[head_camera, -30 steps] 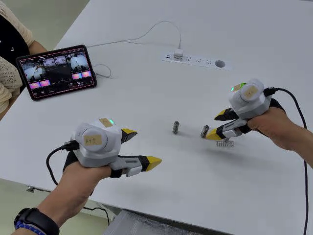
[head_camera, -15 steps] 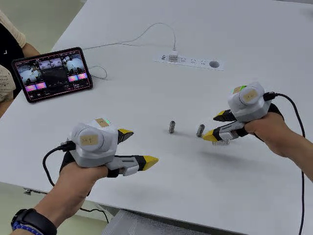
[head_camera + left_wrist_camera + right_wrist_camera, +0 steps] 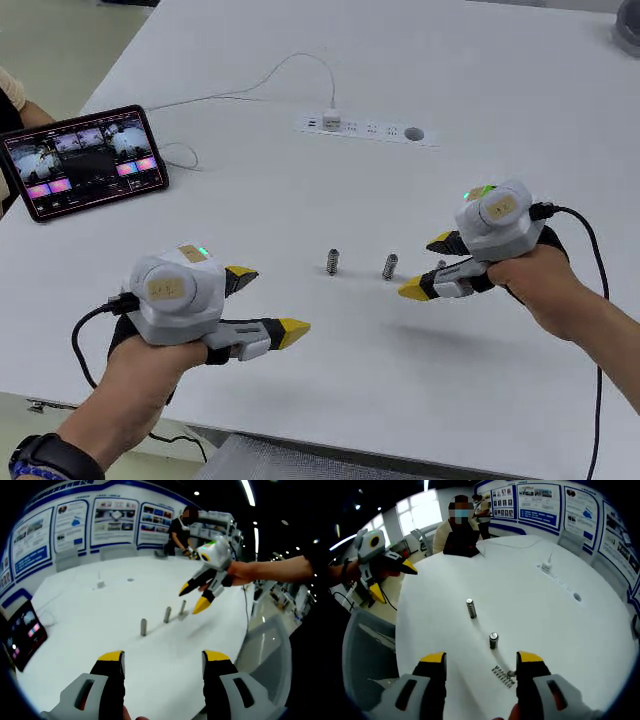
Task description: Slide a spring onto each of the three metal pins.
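Loose silver coil spring [image 3: 502, 676] lies flat on the white surface [image 3: 530, 620] just beside the nearer spring-clad metal pin [image 3: 493, 640], between the wide-open, empty jaws of the right hand-held gripper [image 3: 481, 657], likely poised to grasp it. Left hand-held gripper [image 3: 268, 300], open and empty, idles well apart from that pin.

The left hand-held gripper [image 3: 270, 300] and right hand-held gripper [image 3: 424, 266] are grey-white, yellow-tipped, with black cables [image 3: 543, 210].

Bare table [image 3: 330, 380] around upright pins [image 3: 333, 262], loose spring [image 3: 503, 676] seemingly by right gripper [image 3: 481, 657]
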`<control>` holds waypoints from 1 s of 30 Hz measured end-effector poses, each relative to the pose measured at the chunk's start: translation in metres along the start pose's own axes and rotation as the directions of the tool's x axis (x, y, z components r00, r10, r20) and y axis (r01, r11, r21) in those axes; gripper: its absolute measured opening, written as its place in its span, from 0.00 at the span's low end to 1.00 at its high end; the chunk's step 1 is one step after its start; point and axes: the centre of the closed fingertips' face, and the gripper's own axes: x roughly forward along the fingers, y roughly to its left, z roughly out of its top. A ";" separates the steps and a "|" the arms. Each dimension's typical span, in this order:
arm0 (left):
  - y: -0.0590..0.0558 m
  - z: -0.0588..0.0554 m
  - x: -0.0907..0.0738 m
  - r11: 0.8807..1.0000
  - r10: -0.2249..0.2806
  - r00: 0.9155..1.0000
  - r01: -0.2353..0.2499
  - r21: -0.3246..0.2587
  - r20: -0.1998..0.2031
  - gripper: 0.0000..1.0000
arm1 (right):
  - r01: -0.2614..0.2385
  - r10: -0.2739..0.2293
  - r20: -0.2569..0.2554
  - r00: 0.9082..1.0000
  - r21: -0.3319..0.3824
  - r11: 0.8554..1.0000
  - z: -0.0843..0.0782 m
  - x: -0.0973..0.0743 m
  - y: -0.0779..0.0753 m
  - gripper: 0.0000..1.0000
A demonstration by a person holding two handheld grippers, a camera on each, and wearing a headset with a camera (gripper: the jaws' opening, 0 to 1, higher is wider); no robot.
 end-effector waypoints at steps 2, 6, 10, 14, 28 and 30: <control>0.000 0.000 0.001 1.000 0.000 1.000 0.000 0.000 0.001 0.64 | 0.001 -0.001 0.011 1.000 0.009 1.000 0.000 -0.003 0.002 0.58; 0.000 0.001 0.002 1.000 0.001 1.000 -0.001 -0.001 0.002 0.64 | 0.011 -0.012 0.023 1.000 0.026 1.000 -0.003 -0.007 0.003 0.61; 0.000 0.001 0.002 1.000 0.002 1.000 -0.002 -0.004 0.004 0.64 | 0.023 -0.025 0.038 0.999 0.051 0.998 -0.008 -0.012 0.004 0.62; -0.001 0.001 0.004 1.000 0.001 1.000 -0.001 -0.006 0.004 0.65 | 0.033 -0.036 0.040 0.999 0.066 0.997 -0.016 -0.016 0.004 0.64; 0.002 -0.001 0.006 1.000 0.009 1.000 -0.009 -0.021 0.002 0.66 | 0.046 -0.059 0.082 0.995 0.158 0.986 -0.041 -0.031 0.019 0.72; 0.003 -0.001 0.005 1.000 0.010 1.000 -0.010 -0.022 0.001 0.66 | 0.045 -0.060 0.083 0.995 0.170 0.984 -0.044 -0.033 0.023 0.73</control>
